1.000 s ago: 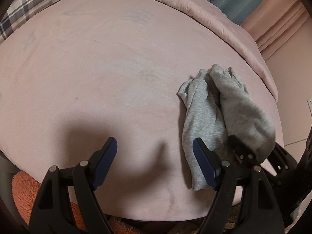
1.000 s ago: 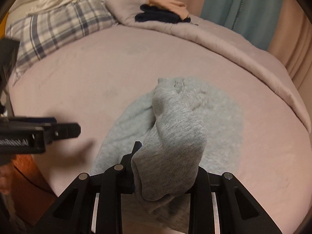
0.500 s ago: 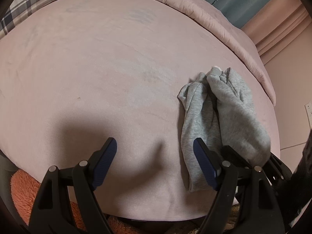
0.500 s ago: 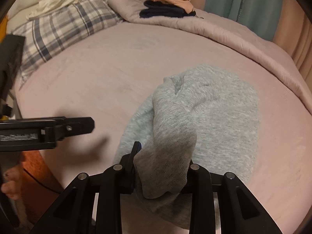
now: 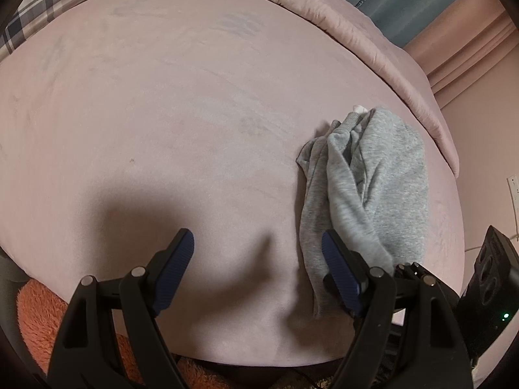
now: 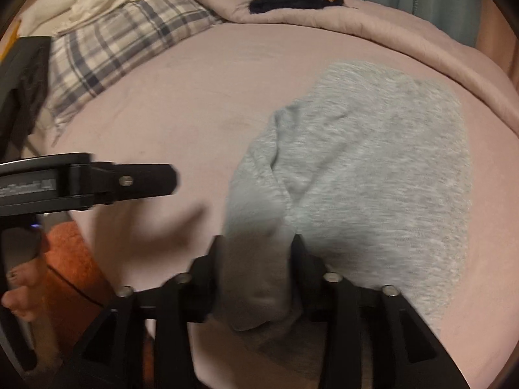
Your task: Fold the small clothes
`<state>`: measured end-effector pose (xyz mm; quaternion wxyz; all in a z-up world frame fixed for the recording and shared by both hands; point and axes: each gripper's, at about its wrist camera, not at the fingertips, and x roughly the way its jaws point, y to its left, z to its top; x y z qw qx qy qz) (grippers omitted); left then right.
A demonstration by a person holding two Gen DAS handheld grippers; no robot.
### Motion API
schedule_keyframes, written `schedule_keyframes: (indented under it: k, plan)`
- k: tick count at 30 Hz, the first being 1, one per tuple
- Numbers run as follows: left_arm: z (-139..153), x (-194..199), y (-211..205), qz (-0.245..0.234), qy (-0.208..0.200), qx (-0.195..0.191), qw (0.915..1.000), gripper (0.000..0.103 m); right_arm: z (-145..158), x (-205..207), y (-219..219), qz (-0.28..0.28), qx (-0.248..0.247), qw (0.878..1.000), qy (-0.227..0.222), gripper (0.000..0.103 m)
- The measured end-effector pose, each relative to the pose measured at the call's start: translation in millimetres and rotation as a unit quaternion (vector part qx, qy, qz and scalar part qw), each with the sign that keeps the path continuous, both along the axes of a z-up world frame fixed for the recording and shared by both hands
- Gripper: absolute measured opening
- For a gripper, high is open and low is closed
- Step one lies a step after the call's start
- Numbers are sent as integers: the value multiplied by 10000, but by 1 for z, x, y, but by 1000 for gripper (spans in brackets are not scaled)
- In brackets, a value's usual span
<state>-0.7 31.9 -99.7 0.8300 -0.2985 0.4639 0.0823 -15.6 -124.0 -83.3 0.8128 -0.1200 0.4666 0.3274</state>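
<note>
A grey garment (image 6: 373, 162) lies on the pink bed (image 5: 162, 113), toward the bed's near right edge as the left wrist view shows it. Most of it is spread flat on the cover; 1 folded strip of it (image 6: 256, 259) runs back toward the camera and sits between the 2 fingers of the right gripper (image 6: 256, 278). Those fingers are opening at this moment, with the cloth still between them; the frame is blurred there, so whether the pads still press on the fabric cannot be told.

The left gripper (image 5: 258, 269) hangs over bare bed cover just left of the garment, its blue-padded fingers (image 5: 175, 269) spread wide with nothing between them. Its right finger stands just beside the garment's near left edge.

At the far side of the bed lie a plaid pillow (image 6: 107, 52), a bunched pink duvet (image 6: 405, 29) and a dark folded item (image 6: 292, 0) on top of the duvet. An orange rug (image 5: 35, 321) shows below the bed's near edge.
</note>
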Motion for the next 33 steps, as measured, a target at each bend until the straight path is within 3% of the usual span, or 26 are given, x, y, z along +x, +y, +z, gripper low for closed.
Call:
schedule_keyframes:
  k: [8, 11, 16, 20, 27, 30, 33]
  plan:
    - [15, 3, -3, -103, -204, 30, 9997, 82, 23, -3, -21, 44, 672, 9971, 351, 70]
    - [25, 6, -7, -182, -347, 19, 9992, 83, 39, -12, -33, 114, 939, 9951, 276, 76]
    - [41, 16, -23, -537, -558, 33, 9970, 83, 62, -19, -54, -223, 1030, 9943, -169, 77]
    - [48, 29, -50, -1036, -717, 46, 9920, 83, 64, -13, -77, -800, 931, 9919, -323, 77]
    - [14, 57, -80, -1442, -313, 52, 9890, 81, 47, 5, -110, -1729, 763, 9819, -81, 77]
    - [-8, 58, -78, -1307, 23, 79, 9914, 73, 39, 8, -119, -1894, 746, 9790, 88, 77]
    - [-22, 55, -70, -1116, 229, 1, 9935, 75, 35, 9, -129, -1983, 679, 9776, 163, 77]
